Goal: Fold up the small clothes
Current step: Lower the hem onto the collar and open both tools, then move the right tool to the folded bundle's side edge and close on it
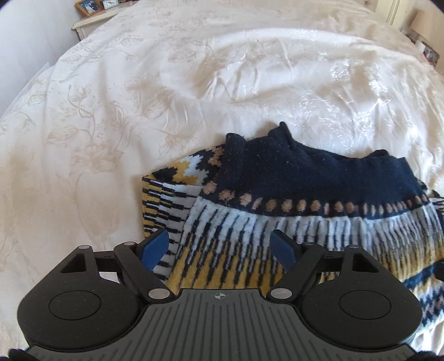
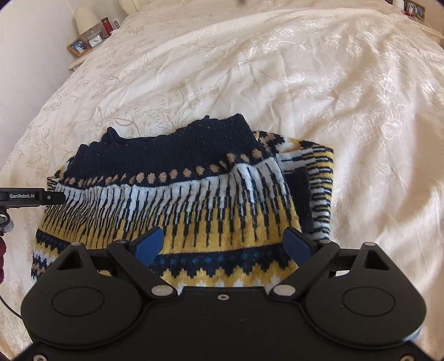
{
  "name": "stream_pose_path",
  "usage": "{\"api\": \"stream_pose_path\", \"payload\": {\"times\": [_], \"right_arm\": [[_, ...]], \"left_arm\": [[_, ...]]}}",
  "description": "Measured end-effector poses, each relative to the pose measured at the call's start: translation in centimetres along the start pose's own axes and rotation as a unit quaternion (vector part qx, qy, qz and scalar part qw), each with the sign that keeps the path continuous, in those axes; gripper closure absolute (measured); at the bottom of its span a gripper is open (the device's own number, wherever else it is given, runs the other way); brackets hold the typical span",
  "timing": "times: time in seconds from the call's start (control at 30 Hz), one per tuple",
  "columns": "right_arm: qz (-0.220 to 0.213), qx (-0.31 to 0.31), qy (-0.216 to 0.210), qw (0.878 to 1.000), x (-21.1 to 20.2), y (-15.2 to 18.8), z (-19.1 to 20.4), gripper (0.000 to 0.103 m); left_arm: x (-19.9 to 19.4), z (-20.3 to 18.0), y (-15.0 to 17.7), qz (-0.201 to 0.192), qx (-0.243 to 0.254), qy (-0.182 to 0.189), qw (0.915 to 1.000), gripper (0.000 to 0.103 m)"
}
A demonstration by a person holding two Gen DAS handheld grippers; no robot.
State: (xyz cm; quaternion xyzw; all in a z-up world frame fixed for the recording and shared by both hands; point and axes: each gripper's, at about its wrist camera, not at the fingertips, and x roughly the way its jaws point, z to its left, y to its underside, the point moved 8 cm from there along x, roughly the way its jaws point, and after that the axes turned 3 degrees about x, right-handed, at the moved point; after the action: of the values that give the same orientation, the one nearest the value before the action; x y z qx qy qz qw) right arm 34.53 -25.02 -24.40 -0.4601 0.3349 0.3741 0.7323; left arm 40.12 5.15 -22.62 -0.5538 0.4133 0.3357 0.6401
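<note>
Tools (image 1: 219, 245) (image 2: 222, 244) spread above folded sweater (image 2: 177, 194)

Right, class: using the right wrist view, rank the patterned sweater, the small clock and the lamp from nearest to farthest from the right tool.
1. Patterned sweater: directly under and ahead of the right tool, on the bedspread.
2. Small clock: far upper left, on the bedside table.
3. Lamp: just behind the clock, farthest back.
</note>
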Motion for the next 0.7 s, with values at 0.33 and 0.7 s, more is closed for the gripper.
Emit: {"api": "stream_pose_path", "payload": {"times": [0.33, 0.7], "right_arm": [[-0.003, 0.052, -0.014, 0.999, -1.5, 1.2, -4.8, 0.009], [0.027, 0.079, -0.076, 0.994, 0.3, 0.5, -7.6, 0.009]], "left_arm": [[-1.0, -8.1, 0.3, 0.012, 0.036, 0.032, 0.9988, 0.024], [5.1, -9.0, 1.1, 0.079, 0.024, 0.000, 0.9966, 0.024]]}}
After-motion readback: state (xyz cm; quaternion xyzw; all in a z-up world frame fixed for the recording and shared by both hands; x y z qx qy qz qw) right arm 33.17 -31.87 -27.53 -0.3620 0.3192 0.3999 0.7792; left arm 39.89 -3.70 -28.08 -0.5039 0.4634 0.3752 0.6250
